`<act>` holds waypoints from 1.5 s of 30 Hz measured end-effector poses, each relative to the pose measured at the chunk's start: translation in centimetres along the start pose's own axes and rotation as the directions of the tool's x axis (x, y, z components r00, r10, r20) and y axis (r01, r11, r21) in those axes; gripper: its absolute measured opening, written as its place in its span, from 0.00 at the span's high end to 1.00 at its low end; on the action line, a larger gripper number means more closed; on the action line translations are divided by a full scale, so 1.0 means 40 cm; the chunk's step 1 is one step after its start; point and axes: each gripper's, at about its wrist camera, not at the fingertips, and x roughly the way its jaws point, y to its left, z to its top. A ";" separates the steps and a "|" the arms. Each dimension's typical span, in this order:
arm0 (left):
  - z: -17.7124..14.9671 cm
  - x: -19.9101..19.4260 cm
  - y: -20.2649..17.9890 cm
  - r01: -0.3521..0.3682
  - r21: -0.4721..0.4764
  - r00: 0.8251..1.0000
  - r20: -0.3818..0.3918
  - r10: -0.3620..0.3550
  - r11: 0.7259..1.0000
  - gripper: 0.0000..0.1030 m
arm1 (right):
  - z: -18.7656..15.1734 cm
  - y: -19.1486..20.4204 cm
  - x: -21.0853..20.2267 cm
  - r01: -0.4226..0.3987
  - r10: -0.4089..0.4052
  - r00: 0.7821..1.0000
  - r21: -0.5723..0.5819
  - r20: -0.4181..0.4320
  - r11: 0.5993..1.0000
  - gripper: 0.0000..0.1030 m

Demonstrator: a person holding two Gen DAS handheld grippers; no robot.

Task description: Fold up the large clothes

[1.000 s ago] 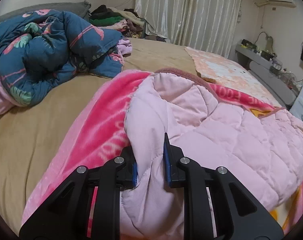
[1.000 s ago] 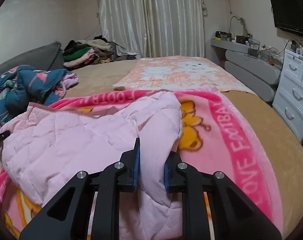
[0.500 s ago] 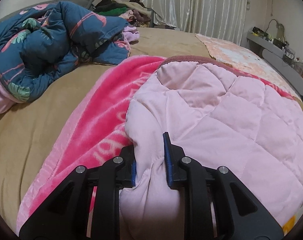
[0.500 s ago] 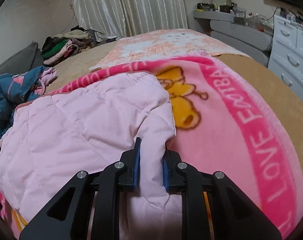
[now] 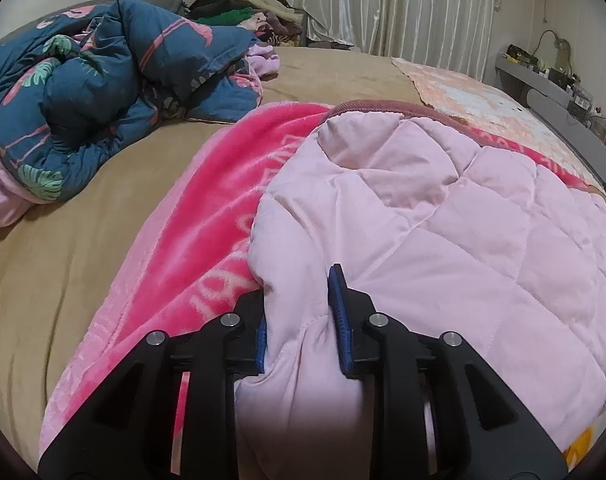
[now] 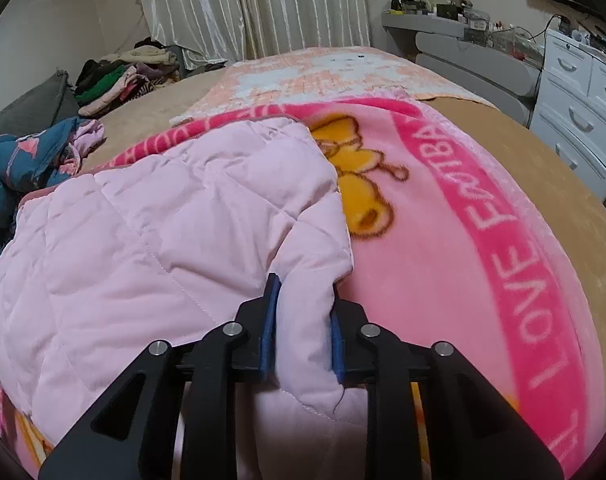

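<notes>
A pale pink quilted garment (image 5: 443,220) lies spread on a bright pink fleece blanket (image 5: 207,220) on the bed. My left gripper (image 5: 299,292) sits at the garment's near left edge. Its jaws are opening, and a fold of the fabric still fills the gap between the blue pads. In the right wrist view the same garment (image 6: 163,220) covers the blanket's (image 6: 443,280) left part. My right gripper (image 6: 303,296) is at the garment's near right corner, jaws opening, with the padded corner still touching both pads.
A crumpled blue floral duvet (image 5: 103,92) lies at the far left on the tan sheet (image 5: 63,240). A peach patterned blanket (image 6: 303,76) lies beyond the pink one. A pile of clothes (image 6: 115,84) sits by the curtains. White drawers (image 6: 583,108) stand right of the bed.
Both grippers came down with the garment, which now lies flat on the pink blanket. Both pairs of jaws stand slightly wider than before.
</notes>
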 end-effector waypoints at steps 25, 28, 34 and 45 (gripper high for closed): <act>-0.171 -0.188 0.124 0.096 -0.272 0.990 -0.077 -0.121 0.957 0.10 | -0.188 -0.050 -0.228 -0.175 0.163 0.984 0.254 0.065 0.951 0.04; -0.209 -0.159 0.158 0.165 -0.406 0.969 -0.105 -0.225 0.899 0.10 | -0.201 -0.052 -0.210 -0.176 0.171 0.984 0.280 0.042 0.944 0.04; -0.234 -0.077 0.170 0.267 -0.608 0.906 -0.107 -0.410 0.748 0.09 | -0.215 -0.045 -0.163 -0.202 0.214 0.977 0.330 0.002 0.922 0.04; -0.171 -0.007 0.090 0.226 -0.563 0.934 -0.108 -0.342 0.795 0.08 | -0.187 -0.069 -0.060 -0.270 0.300 0.954 0.474 0.011 0.838 0.04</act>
